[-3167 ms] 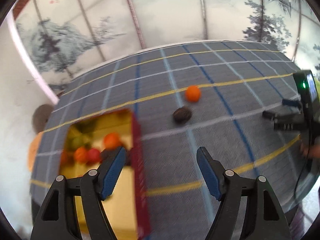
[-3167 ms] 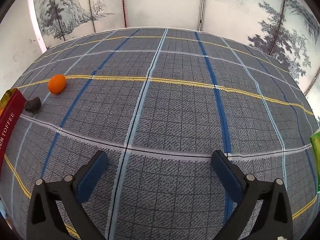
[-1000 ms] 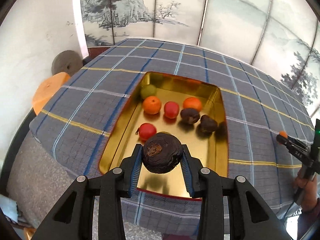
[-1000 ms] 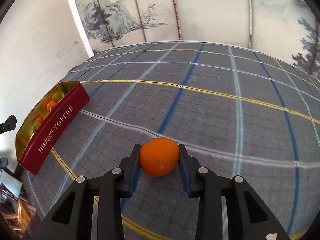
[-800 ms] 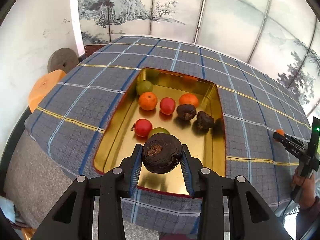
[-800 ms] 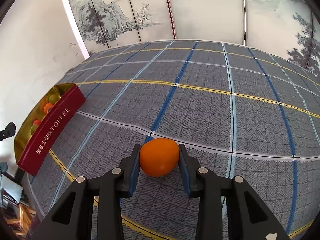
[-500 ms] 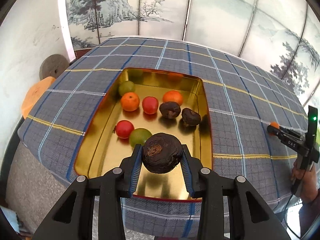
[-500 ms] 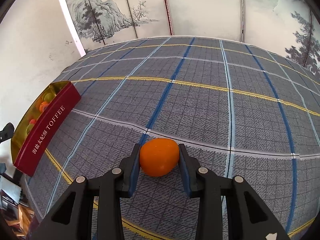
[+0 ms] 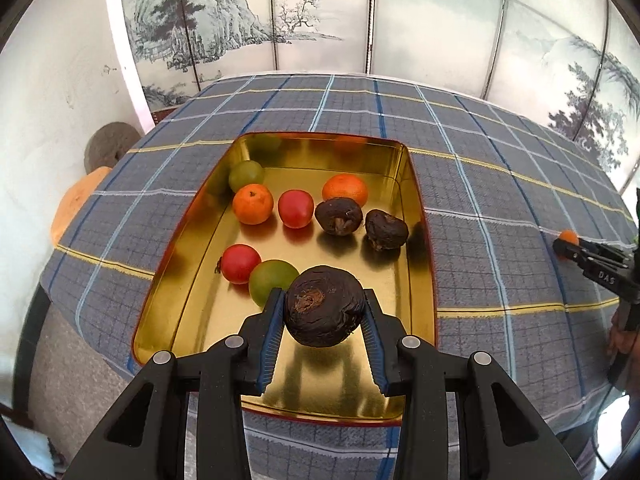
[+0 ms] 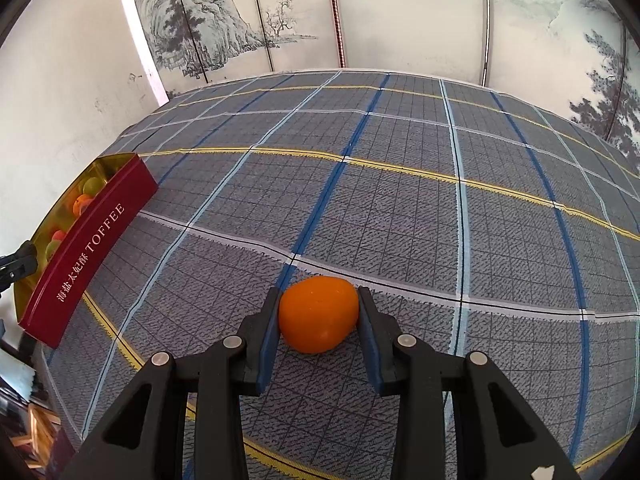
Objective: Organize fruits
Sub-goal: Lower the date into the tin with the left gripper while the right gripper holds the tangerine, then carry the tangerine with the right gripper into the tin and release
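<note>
My left gripper point(image 9: 324, 312) is shut on a dark wrinkled fruit point(image 9: 324, 306) and holds it above the near end of the gold tin point(image 9: 416, 216). The tin holds several fruits: two dark ones point(image 9: 339, 216), oranges point(image 9: 253, 204), red ones point(image 9: 295, 208) and green ones point(image 9: 273, 282). My right gripper point(image 10: 319, 314) is shut on an orange fruit point(image 10: 318, 314) over the plaid tablecloth point(image 10: 400, 208), well right of the tin, whose red side point(image 10: 88, 252) reads TOFFEE. The right gripper also shows at the far right of the left wrist view point(image 9: 568, 245).
The table's left edge drops off beside the tin. An orange stool point(image 9: 74, 204) and a round grey stone point(image 9: 108, 150) stand below it. A painted folding screen point(image 9: 360, 20) stands behind the table. The left gripper's tip shows at the right wrist view's left edge point(image 10: 18, 264).
The left gripper, still holding the dark fruit, has moved a little further over the tin's near end. The right gripper keeps its hold on the orange and has barely shifted.
</note>
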Tool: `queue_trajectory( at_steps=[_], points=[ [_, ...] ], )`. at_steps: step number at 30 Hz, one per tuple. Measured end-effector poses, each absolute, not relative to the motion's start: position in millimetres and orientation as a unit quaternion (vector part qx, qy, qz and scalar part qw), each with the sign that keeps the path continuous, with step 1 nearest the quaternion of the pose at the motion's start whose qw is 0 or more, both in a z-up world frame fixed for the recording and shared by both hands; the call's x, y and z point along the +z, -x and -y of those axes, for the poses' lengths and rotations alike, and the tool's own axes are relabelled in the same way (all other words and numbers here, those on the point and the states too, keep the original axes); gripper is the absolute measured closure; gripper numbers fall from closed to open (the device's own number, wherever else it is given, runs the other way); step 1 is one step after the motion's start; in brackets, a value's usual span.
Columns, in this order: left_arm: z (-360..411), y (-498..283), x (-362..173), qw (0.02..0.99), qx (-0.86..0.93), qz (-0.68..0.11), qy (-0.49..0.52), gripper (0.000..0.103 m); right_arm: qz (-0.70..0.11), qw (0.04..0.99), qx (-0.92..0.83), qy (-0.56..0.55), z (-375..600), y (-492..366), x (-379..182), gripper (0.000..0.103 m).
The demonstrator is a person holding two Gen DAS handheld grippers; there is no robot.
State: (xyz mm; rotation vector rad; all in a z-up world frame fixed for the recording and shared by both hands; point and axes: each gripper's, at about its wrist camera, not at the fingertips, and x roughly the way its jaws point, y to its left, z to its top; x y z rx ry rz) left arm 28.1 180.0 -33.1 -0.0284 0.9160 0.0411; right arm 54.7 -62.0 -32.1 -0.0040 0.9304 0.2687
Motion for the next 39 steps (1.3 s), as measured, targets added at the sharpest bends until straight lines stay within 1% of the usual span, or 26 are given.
queue_trajectory(
  at_steps=[12, 14, 15, 16, 19, 31, 39],
  points=[
    [-176, -29, -34, 0.899, 0.030, -0.437, -0.008, 0.062, -0.447, 0.885, 0.129, 0.002, 62, -55, -32, 0.069],
    [-175, -28, -32, 0.900, 0.030, -0.435, -0.009, 0.057, -0.447, 0.885, 0.129, 0.002, 62, -55, -32, 0.069],
    [-175, -28, -31, 0.901, 0.031, -0.433, -0.011, 0.051, -0.447, 0.885, 0.129, 0.002, 62, -55, -32, 0.069],
    [-174, -27, -30, 0.902, 0.033, -0.430, -0.013, 0.048, -0.447, 0.885, 0.129, 0.001, 62, -55, -32, 0.069],
    [-172, -25, -27, 0.906, 0.038, -0.422, -0.022, 0.045, -0.447, 0.885, 0.129, 0.002, 62, -55, -32, 0.069],
    [-171, -15, -23, 0.908, 0.061, -0.412, -0.032, 0.044, -0.445, 0.886, 0.129, 0.006, 61, -54, -31, 0.069],
    [-175, -8, -20, 0.911, 0.070, -0.405, -0.032, 0.043, -0.438, 0.886, 0.154, 0.005, 43, -35, -26, 0.069]
  ],
)
